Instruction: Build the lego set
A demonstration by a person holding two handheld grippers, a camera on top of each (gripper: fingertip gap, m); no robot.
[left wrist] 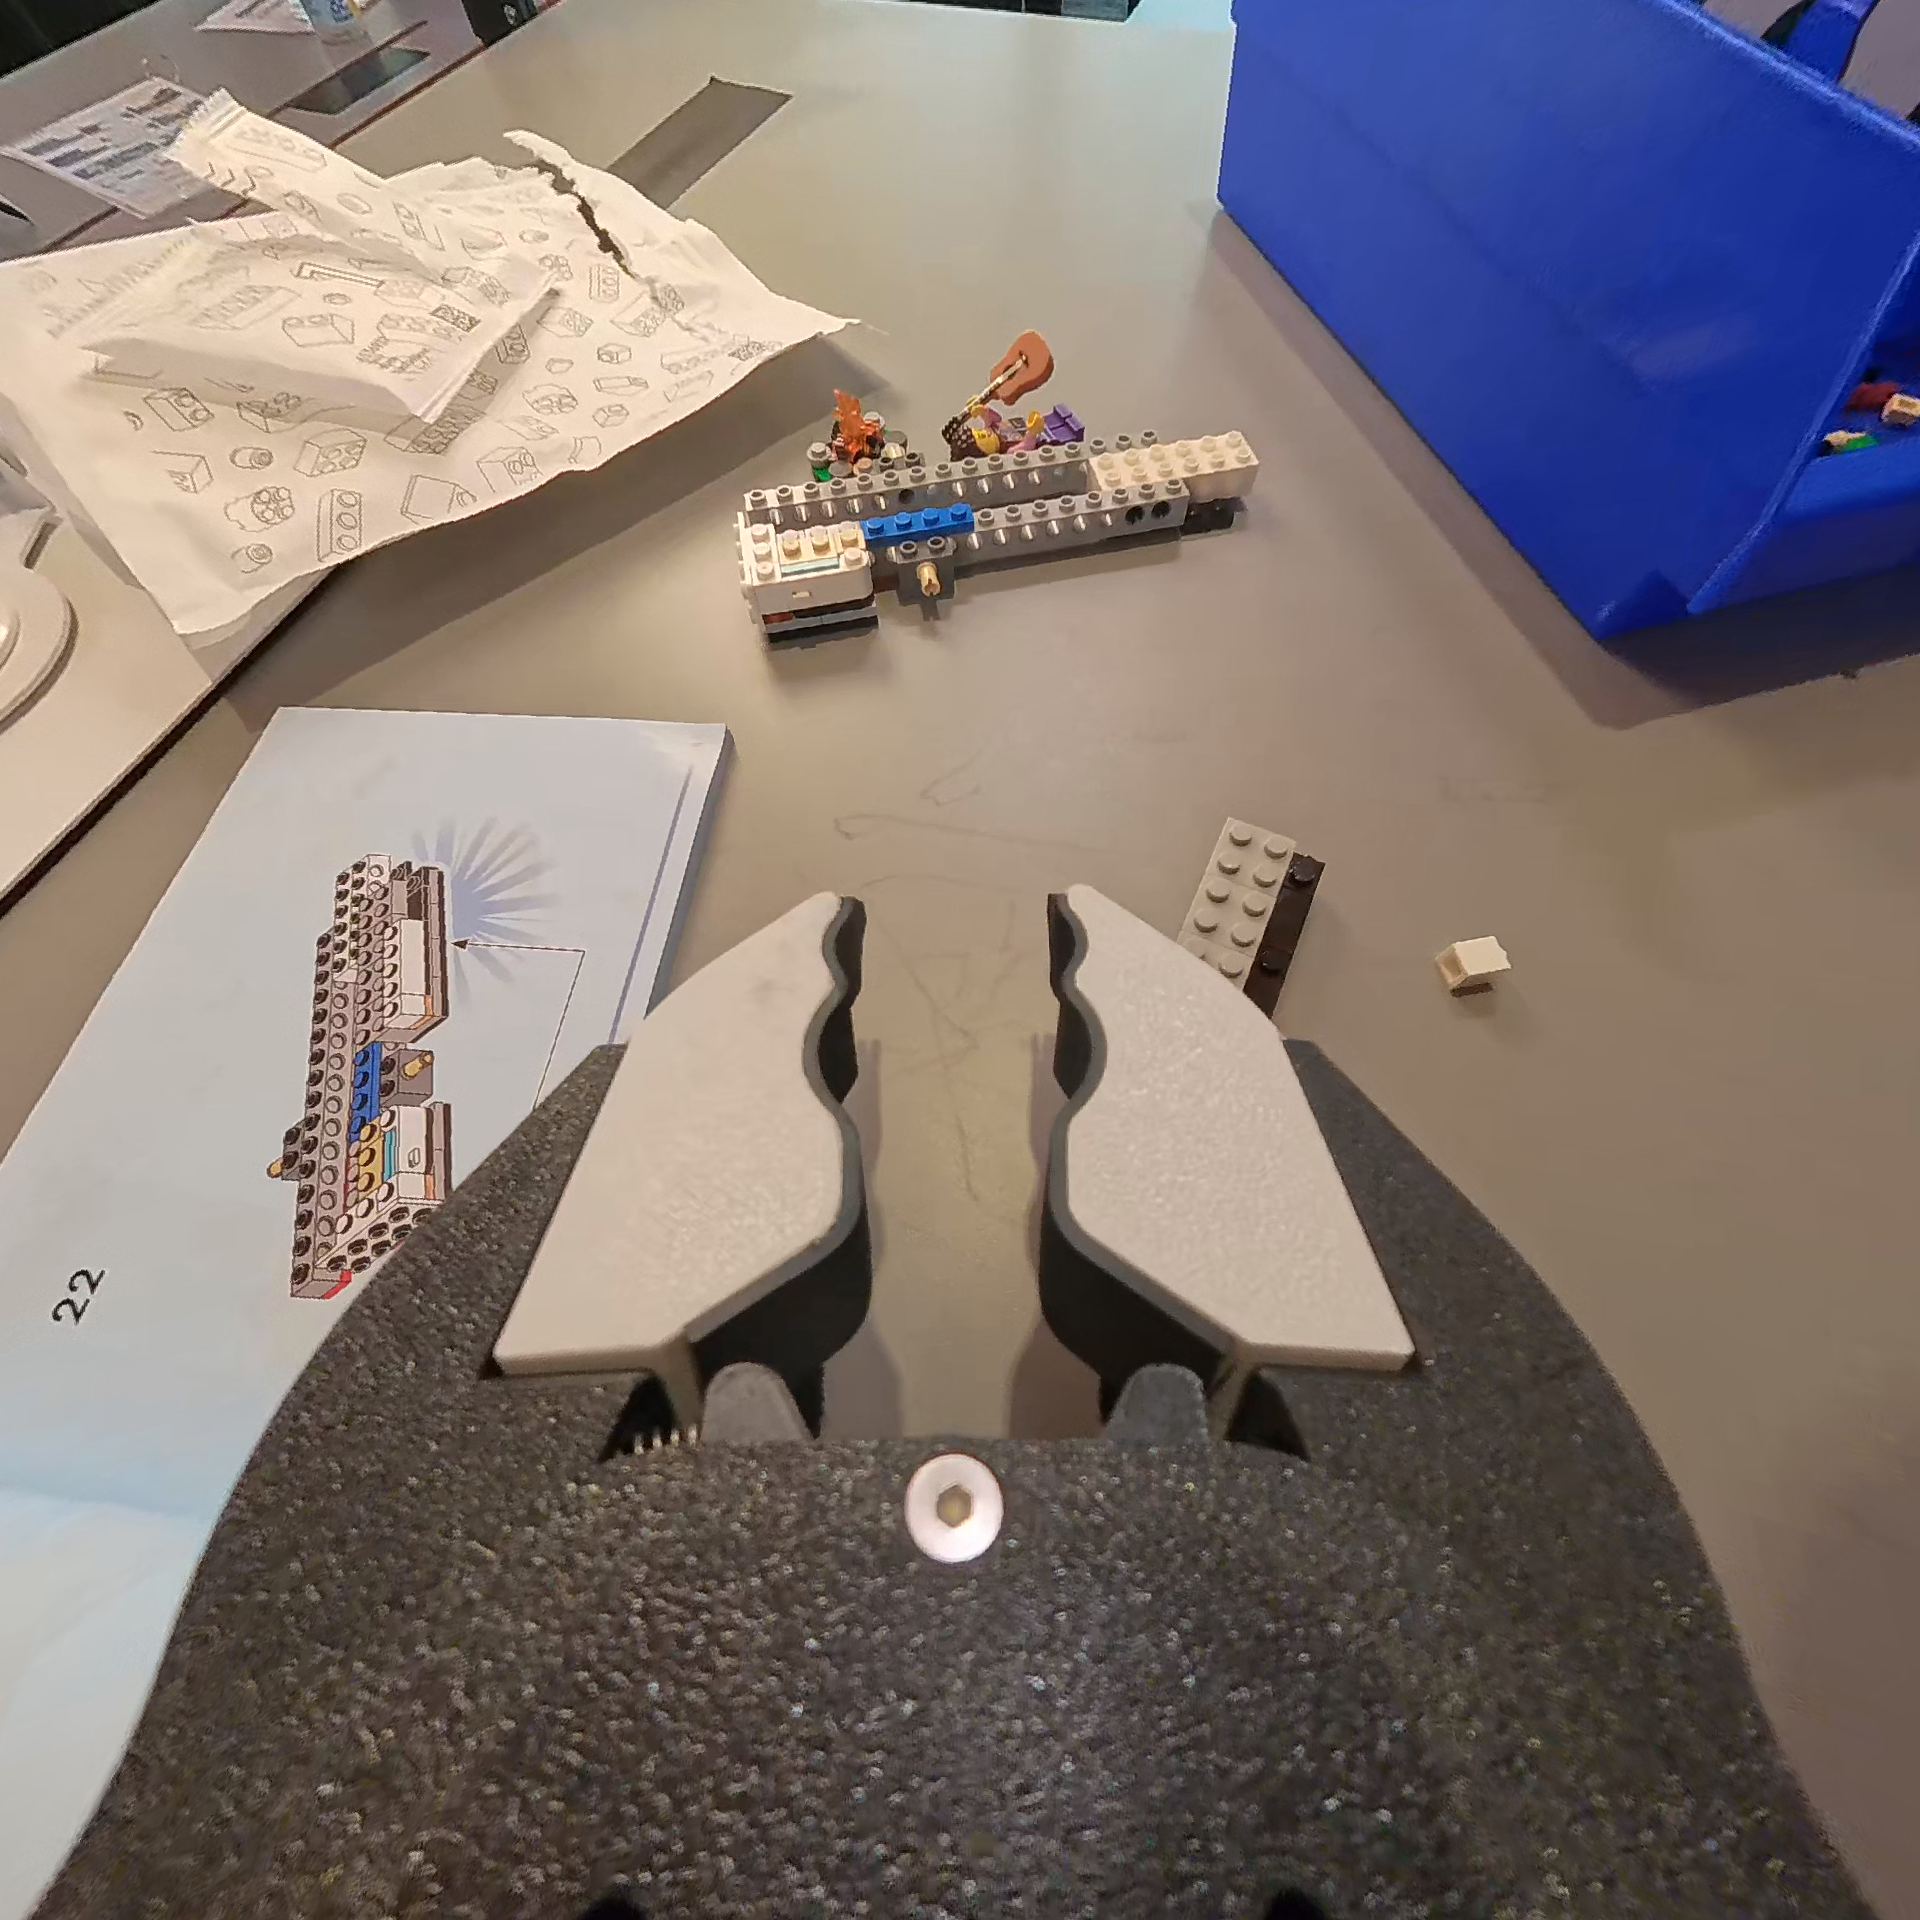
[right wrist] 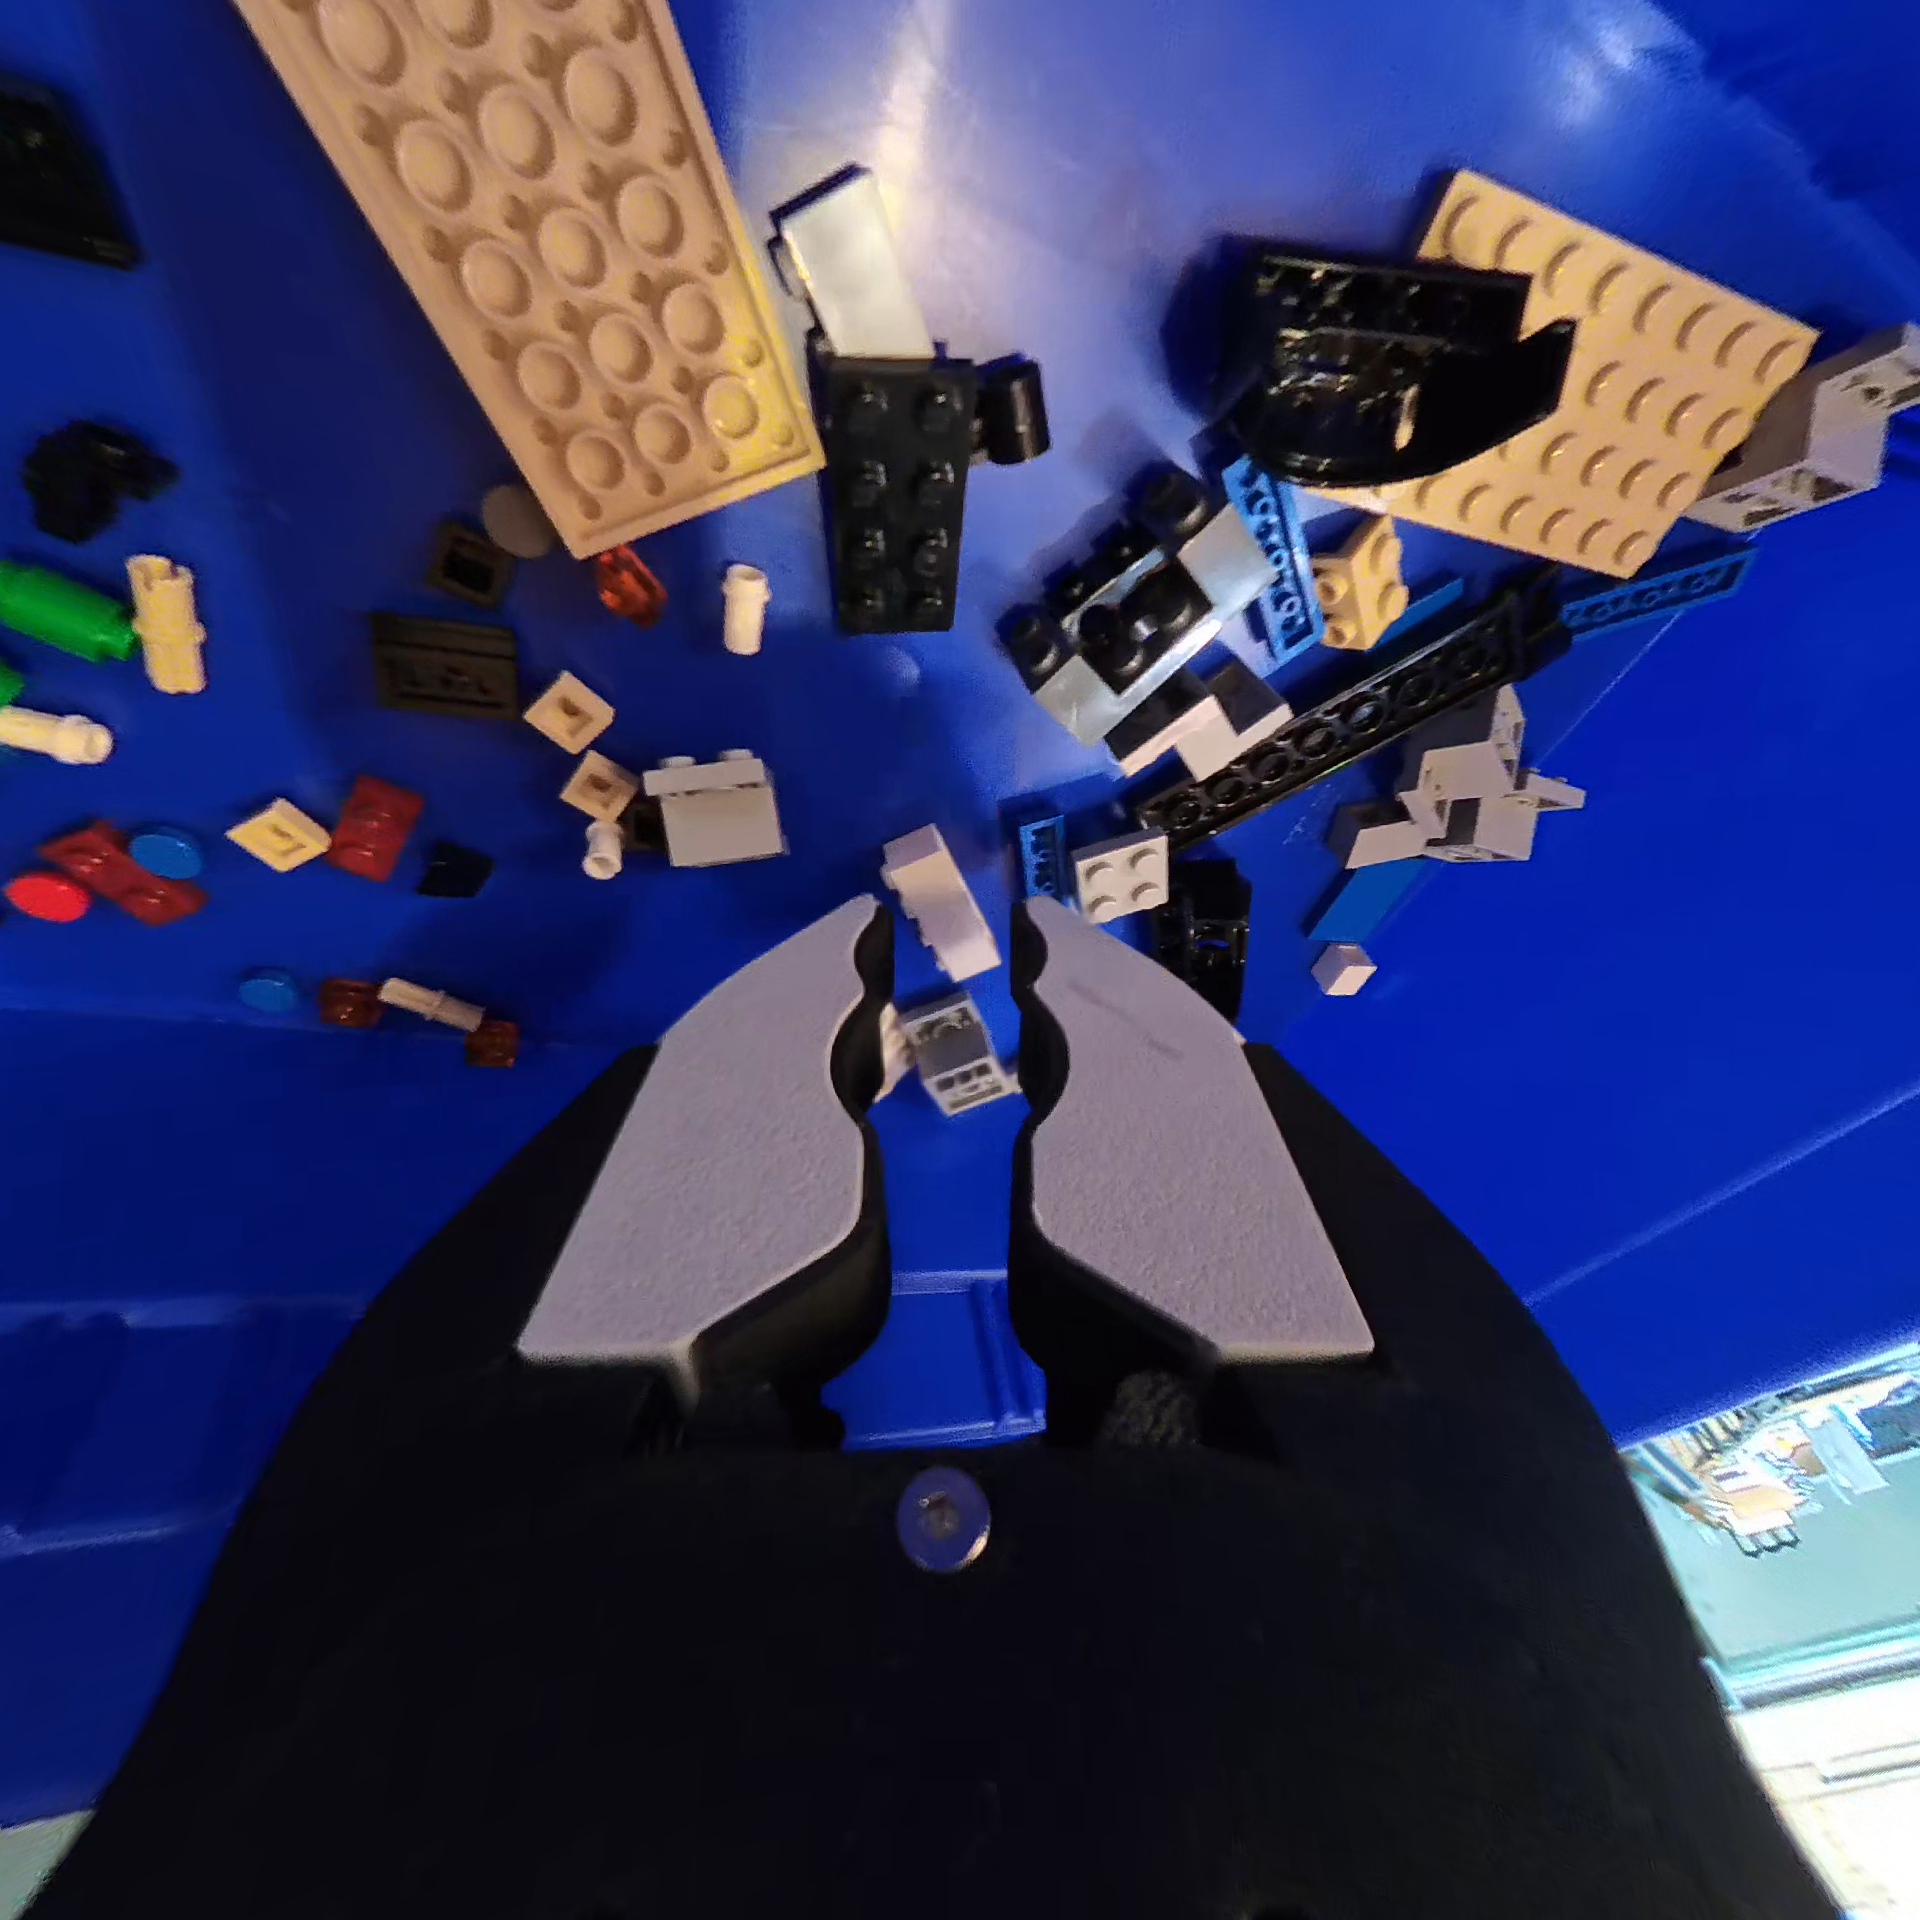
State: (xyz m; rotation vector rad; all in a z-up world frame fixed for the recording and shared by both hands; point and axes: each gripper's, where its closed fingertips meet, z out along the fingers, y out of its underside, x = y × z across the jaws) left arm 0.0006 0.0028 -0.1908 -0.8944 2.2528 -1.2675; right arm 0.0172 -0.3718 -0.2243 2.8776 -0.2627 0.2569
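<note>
My left gripper [left wrist: 956, 914] is open and empty, low over the grey table [left wrist: 1039, 748]. A grey studded plate [left wrist: 1242, 894] joined to a black plate [left wrist: 1288, 935] lies just right of its right finger. A partly built brick model [left wrist: 987, 509] lies farther ahead. My right gripper [right wrist: 951, 925] is inside the blue bin [right wrist: 935, 675]. Its jaws stand a little apart around a tilted light grey brick [right wrist: 940, 899]; a gap shows at the right pad, so the brick is not gripped. A small grey piece [right wrist: 956, 1049] lies between the fingers farther back.
An open instruction booklet [left wrist: 312, 935] lies left of the left gripper, torn paper bags [left wrist: 364, 364] behind it. A small white piece [left wrist: 1473, 961] lies at the right. The blue bin [left wrist: 1558, 291] stands at the back right. The bin holds tan plates [right wrist: 540, 260], black plates [right wrist: 899, 488] and several small loose pieces. My right fingertips sit around 40 centimeters from my left ones. The partly built brick model [left wrist: 987, 509] is closer to my left gripper, around 15 centimeters from its tips; the right tips are 30 centimeters off.
</note>
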